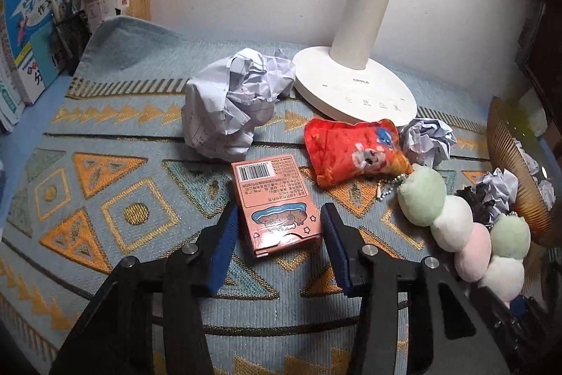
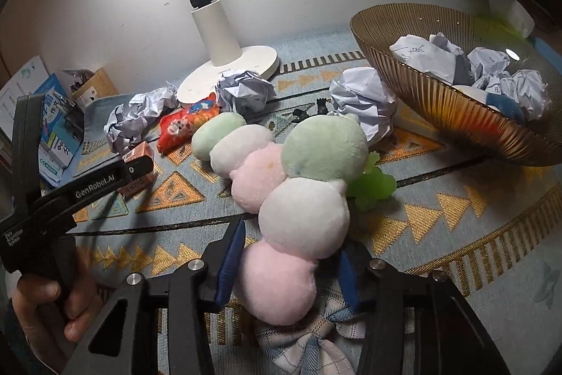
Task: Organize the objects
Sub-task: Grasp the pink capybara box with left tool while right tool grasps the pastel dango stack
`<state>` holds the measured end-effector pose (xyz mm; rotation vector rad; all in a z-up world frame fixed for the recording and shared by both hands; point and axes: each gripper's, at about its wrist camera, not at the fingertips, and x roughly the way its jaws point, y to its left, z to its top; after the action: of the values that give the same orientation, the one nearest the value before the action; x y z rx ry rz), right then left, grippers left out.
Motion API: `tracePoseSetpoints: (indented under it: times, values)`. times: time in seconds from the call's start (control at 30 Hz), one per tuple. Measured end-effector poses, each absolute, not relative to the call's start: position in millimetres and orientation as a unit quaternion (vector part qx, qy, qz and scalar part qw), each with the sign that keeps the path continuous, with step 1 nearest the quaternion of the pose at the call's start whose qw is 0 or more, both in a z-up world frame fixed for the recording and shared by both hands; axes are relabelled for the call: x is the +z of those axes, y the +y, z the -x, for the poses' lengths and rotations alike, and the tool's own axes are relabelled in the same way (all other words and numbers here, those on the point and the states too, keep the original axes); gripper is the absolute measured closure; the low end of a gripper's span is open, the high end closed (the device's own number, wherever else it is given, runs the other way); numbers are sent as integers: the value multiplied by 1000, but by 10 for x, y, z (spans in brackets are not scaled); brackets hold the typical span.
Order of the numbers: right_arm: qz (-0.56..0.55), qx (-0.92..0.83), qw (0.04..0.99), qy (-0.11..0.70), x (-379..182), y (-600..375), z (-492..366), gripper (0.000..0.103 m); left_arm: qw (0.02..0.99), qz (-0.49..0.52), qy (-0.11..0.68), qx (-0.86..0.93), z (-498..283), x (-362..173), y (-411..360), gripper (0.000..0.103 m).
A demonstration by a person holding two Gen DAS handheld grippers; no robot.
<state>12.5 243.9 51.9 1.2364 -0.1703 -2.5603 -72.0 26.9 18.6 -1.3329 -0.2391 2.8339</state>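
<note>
Left wrist view: left gripper (image 1: 277, 229) straddles the pink card box (image 1: 275, 204), barcode end at 12 o'clock, jaws apart and not visibly pressing, poised for pickup; right wrist view: right gripper (image 2: 286, 264) pinches the near dumpling plush (image 2: 309, 199) at its pink ball, bowl (image 2: 456, 115) at 2 o'clock.

- "OPPLE" stands on the white lamp base (image 1: 354, 86), beyond the left gripper (image 1: 277, 227).
- "Made in China" (upside down), a barcode and small unreadable print are on the pink box (image 1: 274, 199) between that gripper's fingers.
- "GenRobot.AI" is on the left gripper's black arm (image 2: 98, 187), left of the right gripper (image 2: 288, 269).
- Large Chinese characters mark the blue book (image 1: 31, 23), far left.
</note>
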Motion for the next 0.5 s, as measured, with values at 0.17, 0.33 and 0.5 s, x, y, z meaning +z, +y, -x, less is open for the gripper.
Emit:
tracePoseSetpoints:
  times: [0.17,0.33,0.5]
  values:
    - [-398,-899,155,-93,624,2569,-213,69,23,417,-83,905,468,283,279,62]
    - [-403,-879,222,-121,717,2609,-356,69,46,402,-97,910,7,416,235,62]
    - [-425,-848,296,-108,778,2555,-677,69,56,375,-96,920,-272,401,239,62]
